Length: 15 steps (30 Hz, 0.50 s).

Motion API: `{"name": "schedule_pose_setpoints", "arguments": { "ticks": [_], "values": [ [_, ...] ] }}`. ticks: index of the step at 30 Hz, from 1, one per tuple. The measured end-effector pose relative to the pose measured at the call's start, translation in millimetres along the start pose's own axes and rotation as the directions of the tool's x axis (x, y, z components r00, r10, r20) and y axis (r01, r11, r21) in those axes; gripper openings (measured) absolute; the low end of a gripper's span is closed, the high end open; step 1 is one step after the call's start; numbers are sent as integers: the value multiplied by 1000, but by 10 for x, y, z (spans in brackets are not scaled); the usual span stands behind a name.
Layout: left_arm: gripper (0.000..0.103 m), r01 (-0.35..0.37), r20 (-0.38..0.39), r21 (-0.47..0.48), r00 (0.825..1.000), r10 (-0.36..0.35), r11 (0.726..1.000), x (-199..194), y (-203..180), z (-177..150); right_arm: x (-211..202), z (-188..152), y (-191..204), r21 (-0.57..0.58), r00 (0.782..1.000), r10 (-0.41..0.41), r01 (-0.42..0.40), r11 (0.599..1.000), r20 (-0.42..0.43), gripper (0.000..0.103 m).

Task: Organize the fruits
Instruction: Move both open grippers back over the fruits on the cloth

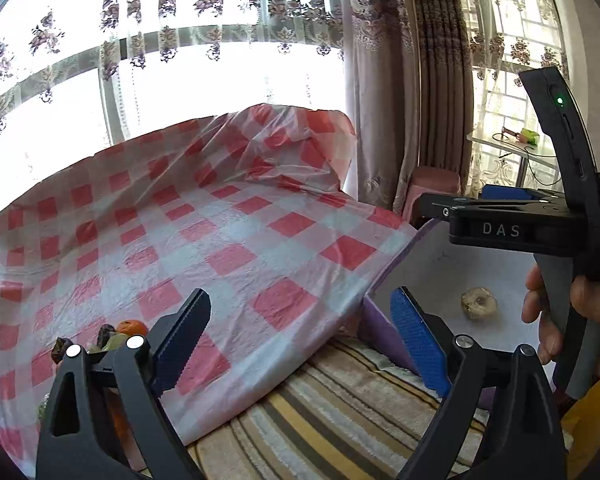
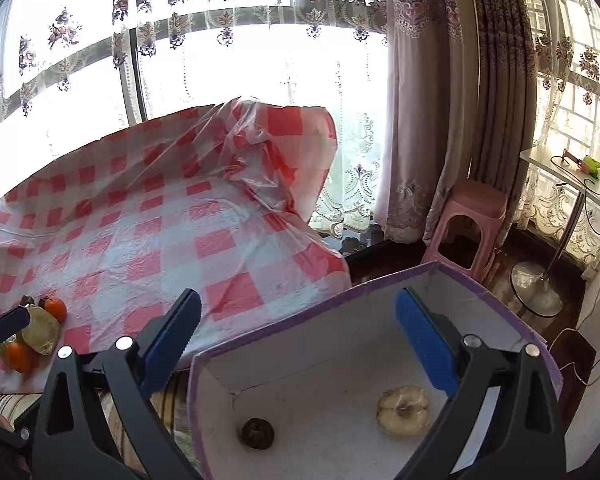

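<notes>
Right gripper (image 2: 296,342): I read the jaws as spread wide, nothing between them, hanging over the box.
Left gripper (image 1: 300,338): spread too, empty, above the cloth's near edge.
Box (image 2: 284,316): white inside, purple rim, just beside the checked cloth (image 2: 148,240); it holds a pale fruit half (image 2: 403,410) and a small dark fruit (image 2: 257,433), well apart.
Fruit pile (image 2: 36,336): oranges, a pale piece and dark ones, on the cloth at far left.
Stage: my judgement is two pieces sorted, most remaining.
Risk: round oranges may roll off the slippery plastic cloth if nudged.
Risk: the light box may shift if a gripper clips its rim.
</notes>
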<state>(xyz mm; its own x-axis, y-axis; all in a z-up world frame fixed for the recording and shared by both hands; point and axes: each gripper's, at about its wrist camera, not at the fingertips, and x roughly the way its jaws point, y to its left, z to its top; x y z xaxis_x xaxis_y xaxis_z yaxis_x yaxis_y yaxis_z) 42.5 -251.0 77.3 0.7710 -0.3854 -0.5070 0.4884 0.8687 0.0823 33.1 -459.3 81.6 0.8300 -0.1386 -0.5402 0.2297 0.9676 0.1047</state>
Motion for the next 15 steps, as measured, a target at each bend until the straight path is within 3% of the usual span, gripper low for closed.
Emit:
{"name": "schedule_pose_setpoints", "arguments": {
  "ticks": [4,10,15],
  "values": [
    [88,-60,-10,-96,998,60,994,-173,413,-131,59,-68,373,-9,996,88,-88,996,-33,100],
    [88,-153,-23,-246,988,152,957,-429,1039,-354,97,-176,919,-80,984,171,-175,981,-55,100],
    [87,-220,-55,-300,975,213,928,-605,1386,-524,169,-251,1307,-120,965,242,-252,960,-97,100]
  ]
}}
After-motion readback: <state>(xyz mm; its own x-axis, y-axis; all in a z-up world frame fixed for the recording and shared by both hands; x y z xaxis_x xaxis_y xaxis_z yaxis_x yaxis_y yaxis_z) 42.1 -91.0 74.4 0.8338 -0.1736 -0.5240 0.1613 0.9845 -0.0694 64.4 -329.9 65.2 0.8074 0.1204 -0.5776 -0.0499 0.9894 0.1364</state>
